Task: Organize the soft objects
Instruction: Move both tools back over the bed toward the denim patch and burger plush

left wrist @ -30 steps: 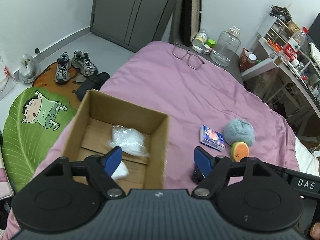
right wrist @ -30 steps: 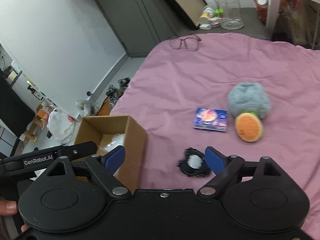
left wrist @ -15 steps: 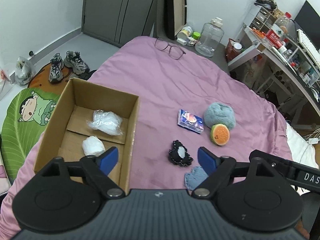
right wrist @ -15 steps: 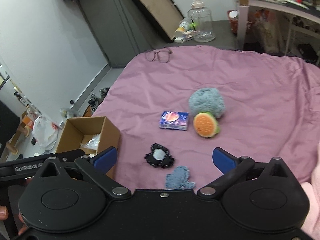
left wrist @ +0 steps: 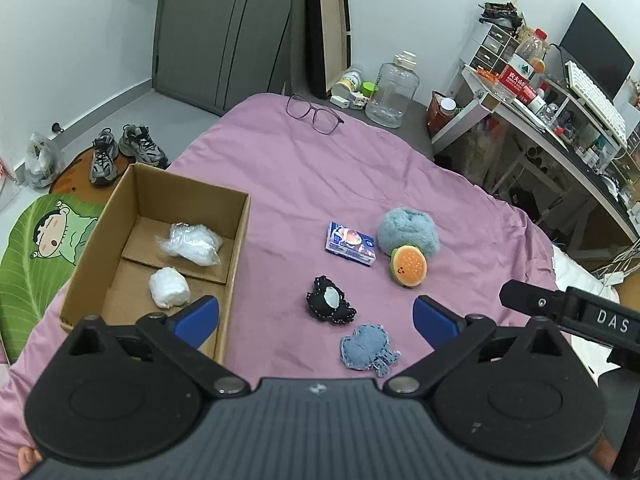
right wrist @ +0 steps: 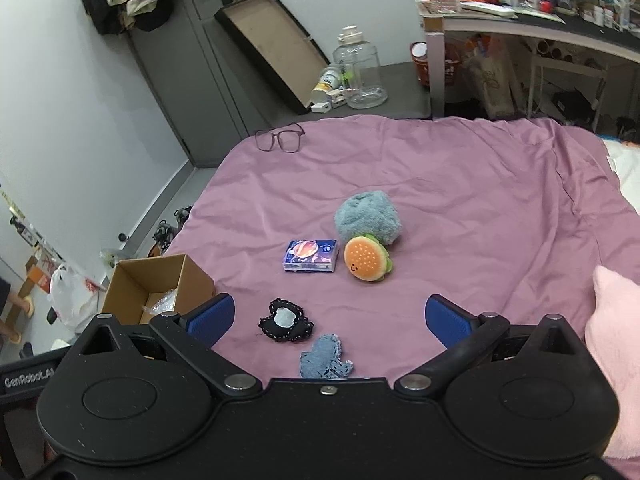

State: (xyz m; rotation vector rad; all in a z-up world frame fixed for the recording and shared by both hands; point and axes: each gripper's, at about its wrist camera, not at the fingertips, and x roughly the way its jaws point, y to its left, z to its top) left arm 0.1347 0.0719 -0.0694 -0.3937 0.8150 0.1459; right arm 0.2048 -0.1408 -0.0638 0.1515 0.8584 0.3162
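1. Cardboard box (left wrist: 160, 240) sits at the bed's (left wrist: 280, 184) left edge, two white wrapped bundles (left wrist: 192, 240) inside.
2. Left gripper (left wrist: 316, 318), jaws just spread wide, empty.
3. Black patch (left wrist: 330, 300), denim patch (left wrist: 366, 346) nearest; tissue pack (left wrist: 351, 243), burger plush (left wrist: 408, 266), grey fluffy ball (left wrist: 408, 230) beyond.
4. Right gripper (right wrist: 328, 316) released, empty.

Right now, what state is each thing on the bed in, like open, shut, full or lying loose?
Cardboard box: open, two white bundles inside.
Glasses: unfolded, on the bedspread.
Burger plush: loose, against the grey fluffy ball.
Black patch: flat, loose.
Blue patch: flat, loose.
Left gripper: open, empty.
Right gripper: open, empty.
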